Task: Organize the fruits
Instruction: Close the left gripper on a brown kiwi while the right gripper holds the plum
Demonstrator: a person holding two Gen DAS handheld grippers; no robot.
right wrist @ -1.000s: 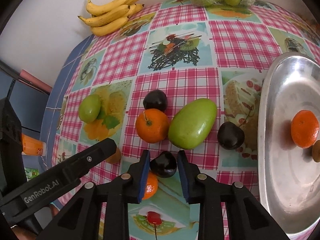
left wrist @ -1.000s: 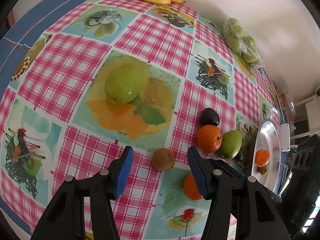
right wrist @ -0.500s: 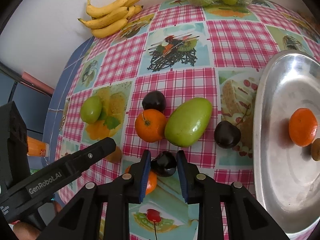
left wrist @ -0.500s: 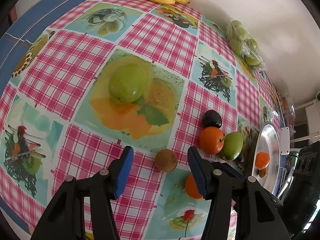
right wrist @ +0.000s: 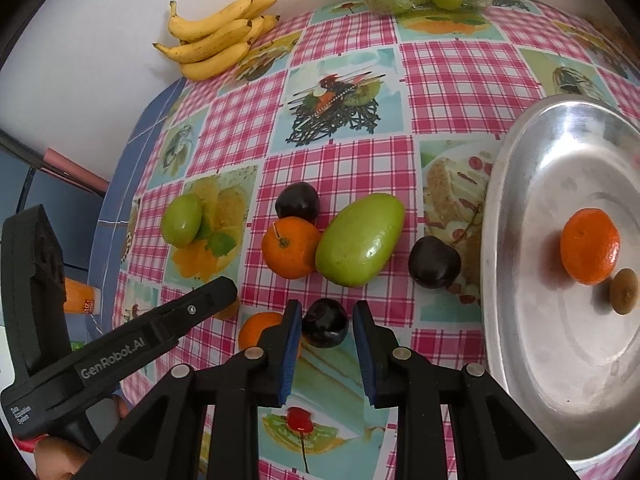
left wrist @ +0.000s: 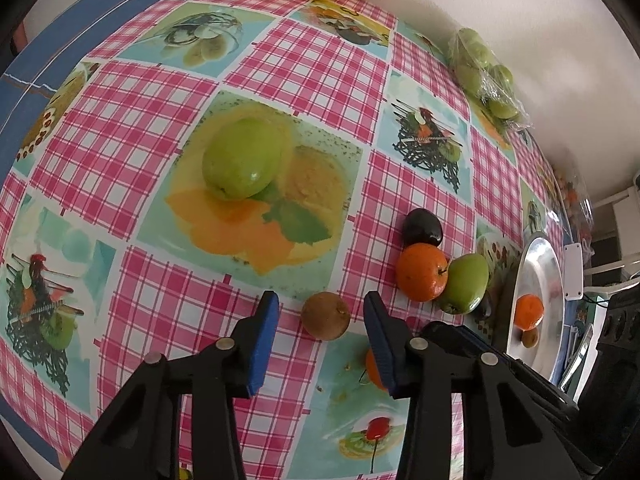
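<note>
My right tool (right wrist: 325, 322) clamps a glossy dark plum (right wrist: 324, 327) on the checkered oilcloth desk (right wrist: 340, 168). My left tool (left wrist: 320, 312), jaws just narrowing, straddles a round, matte-brown kiwi (left wrist: 326, 315), untouched.

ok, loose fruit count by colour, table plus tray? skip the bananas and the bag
Orange fruit: 3
Dark plums: 3
Green fruit: 2
Brown fruit: 2
Total: 10, with 2 on the tray

Left gripper (left wrist: 320, 312) fingers closing around kiwi (left wrist: 325, 315).
</note>
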